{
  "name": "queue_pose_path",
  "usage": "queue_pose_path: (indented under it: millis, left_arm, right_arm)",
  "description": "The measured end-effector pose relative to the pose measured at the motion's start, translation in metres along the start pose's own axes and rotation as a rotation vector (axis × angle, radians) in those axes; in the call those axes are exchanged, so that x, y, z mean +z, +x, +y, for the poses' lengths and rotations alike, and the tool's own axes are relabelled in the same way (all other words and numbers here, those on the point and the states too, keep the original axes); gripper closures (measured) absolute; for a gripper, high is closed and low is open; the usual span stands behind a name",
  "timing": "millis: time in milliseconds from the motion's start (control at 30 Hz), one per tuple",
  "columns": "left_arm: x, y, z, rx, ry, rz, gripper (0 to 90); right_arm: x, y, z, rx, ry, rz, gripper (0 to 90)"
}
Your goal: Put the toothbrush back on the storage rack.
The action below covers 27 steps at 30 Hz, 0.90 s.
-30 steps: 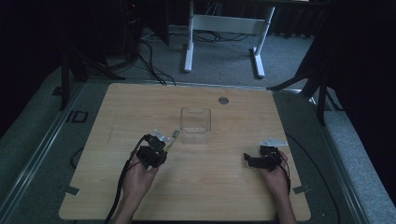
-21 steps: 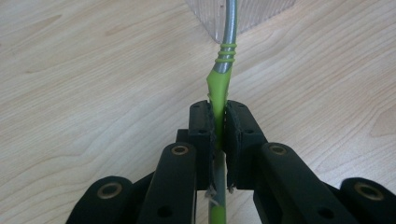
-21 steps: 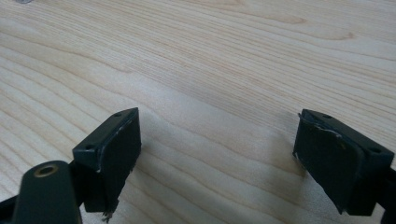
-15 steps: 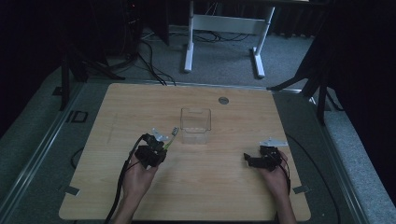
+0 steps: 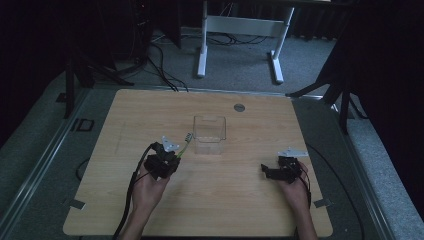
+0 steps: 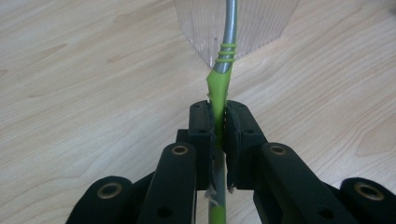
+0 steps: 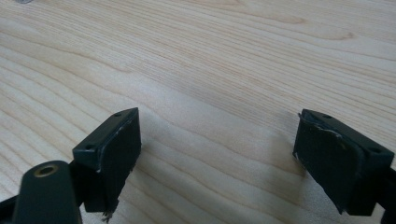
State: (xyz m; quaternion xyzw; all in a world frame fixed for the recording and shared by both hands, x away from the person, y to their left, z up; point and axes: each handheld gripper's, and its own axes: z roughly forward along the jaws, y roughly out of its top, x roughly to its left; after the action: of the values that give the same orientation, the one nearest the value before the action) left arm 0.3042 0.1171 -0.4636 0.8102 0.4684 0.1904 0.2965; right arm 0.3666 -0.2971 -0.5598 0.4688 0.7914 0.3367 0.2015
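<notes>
Wooden table (image 5: 120, 200), light grain, pale top — the working surface. Left gripper (image 5: 175, 156): held in the person's left hand (image 5: 147, 189), set on the near-left part of the table, its jaws pointing up and to the right toward the middle. In the left gripper view its jaws are clamped tight on a green-handled utensil (image 6: 218, 93), the pads (image 6: 204, 135) pressing the green handle from both sides; the handle runs on below the pads toward the bottom edge. Above the grip the green part ends in a few thin green rings and passes into a grey metal shaft that runs out of the top edge. The utensil's far end shows in the high view as a small pale tip just beside the left wall of the clear plastic container (image 5: 210, 131); whether tip and wall touch cannot be told. Clear plastic container: open-topped, ribbed walls, upright near the table's centre, just ahead of the left gripper. Right gripper (image 5: 267, 172): held in the right hand (image 5: 296, 192) at the near-right of the table, well apart from the container — jaws spread wide, nothing between them, bare wood beneath. Small round grey disc (image 5: 239, 107): set in the table top, beyond the container.
</notes>
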Motion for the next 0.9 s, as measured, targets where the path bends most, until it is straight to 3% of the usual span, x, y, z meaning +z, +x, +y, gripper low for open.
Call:
queue_pose_path:
  millis: [700, 900]
  left_arm:
    - [-0.0054, -0.0007, 0.0023, -0.007, -0.079, 0.006, 81.8]
    - [-0.0076, -0.0006, 0.0050, -0.013, -0.107, -0.014, 81.8]
  right_arm:
    - [0.0000, 0.0000, 0.0000, -0.001, 0.000, 0.000, 14.8]
    - [0.0000, 0.0000, 0.0000, 0.000, 0.000, 0.000, 14.8]
